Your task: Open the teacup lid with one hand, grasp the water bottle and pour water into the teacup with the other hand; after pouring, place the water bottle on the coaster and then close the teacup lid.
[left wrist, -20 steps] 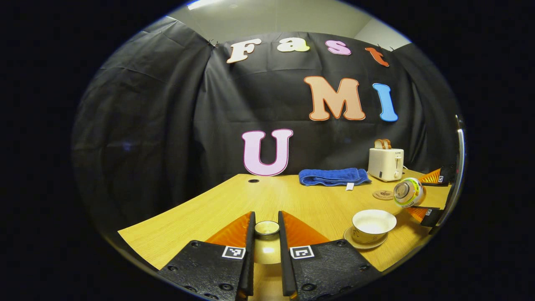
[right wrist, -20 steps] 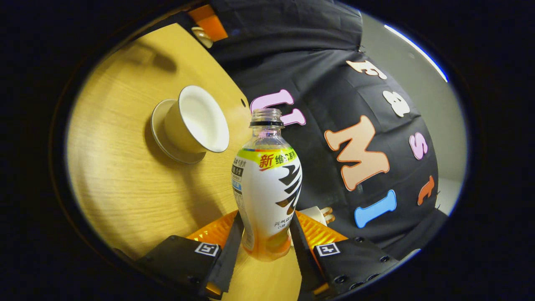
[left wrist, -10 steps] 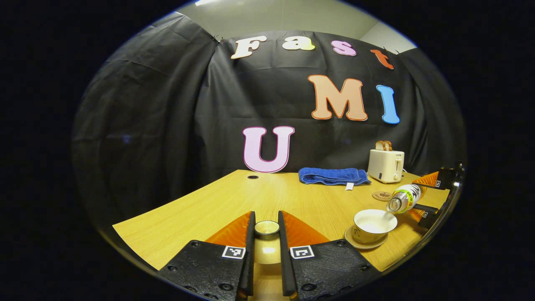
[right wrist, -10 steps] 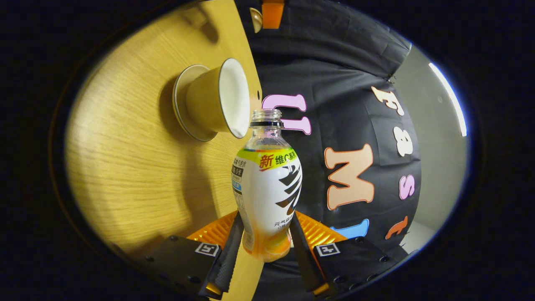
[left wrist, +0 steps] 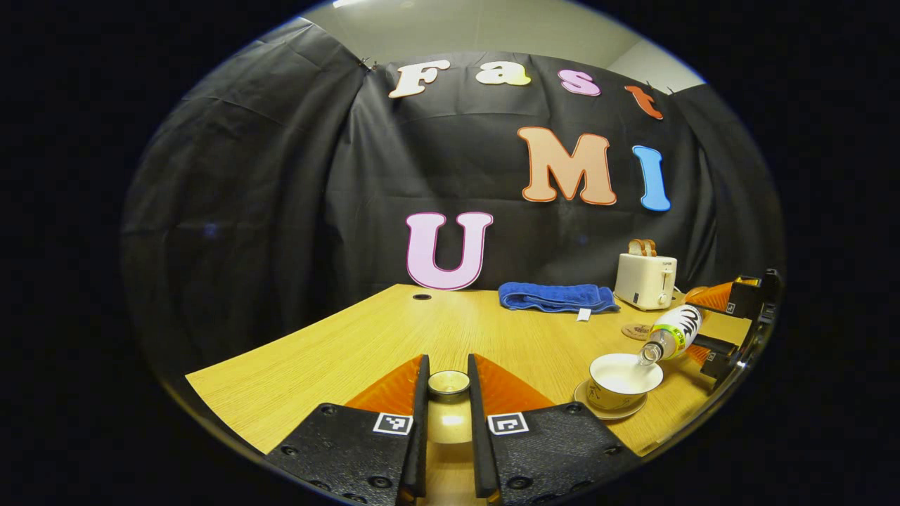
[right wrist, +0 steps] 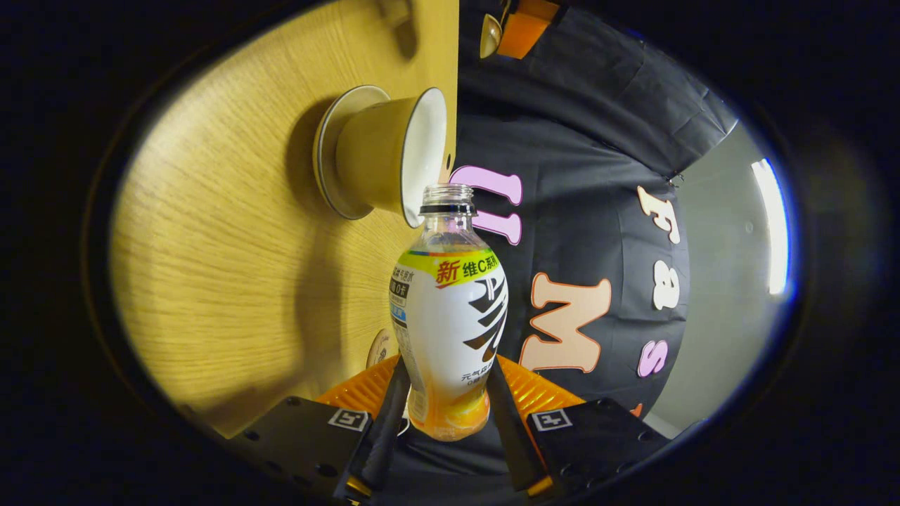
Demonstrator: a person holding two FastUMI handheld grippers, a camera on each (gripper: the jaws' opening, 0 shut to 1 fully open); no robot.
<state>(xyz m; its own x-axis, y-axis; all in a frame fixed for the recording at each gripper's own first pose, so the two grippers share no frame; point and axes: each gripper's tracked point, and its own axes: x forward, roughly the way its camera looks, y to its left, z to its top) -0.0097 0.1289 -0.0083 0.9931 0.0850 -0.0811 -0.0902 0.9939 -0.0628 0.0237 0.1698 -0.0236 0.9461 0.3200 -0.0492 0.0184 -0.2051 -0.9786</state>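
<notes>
In the left gripper view my left gripper (left wrist: 448,371) is shut on the knob of the pale teacup lid (left wrist: 450,420), held above the table near its front edge. The open white teacup (left wrist: 624,374) stands on its saucer (left wrist: 610,410) at the right. The tilted water bottle (left wrist: 673,332) has its open mouth just over the cup's rim, with the right gripper (left wrist: 725,327) behind it. In the right gripper view my right gripper (right wrist: 450,367) is shut on the bottle (right wrist: 450,316), whose neck lies beside the teacup (right wrist: 380,158). The lid (right wrist: 490,35) shows far off at the top.
A round coaster (left wrist: 636,330) lies on the wooden table (left wrist: 365,344) just behind the teacup. A folded blue towel (left wrist: 555,297) and a white toaster (left wrist: 645,281) with bread stand at the back right. A small hole (left wrist: 422,297) is in the tabletop at the back.
The right gripper has tipped the bottle further over and brought its mouth down to the teacup's rim. The left gripper has stayed put with the lid.
</notes>
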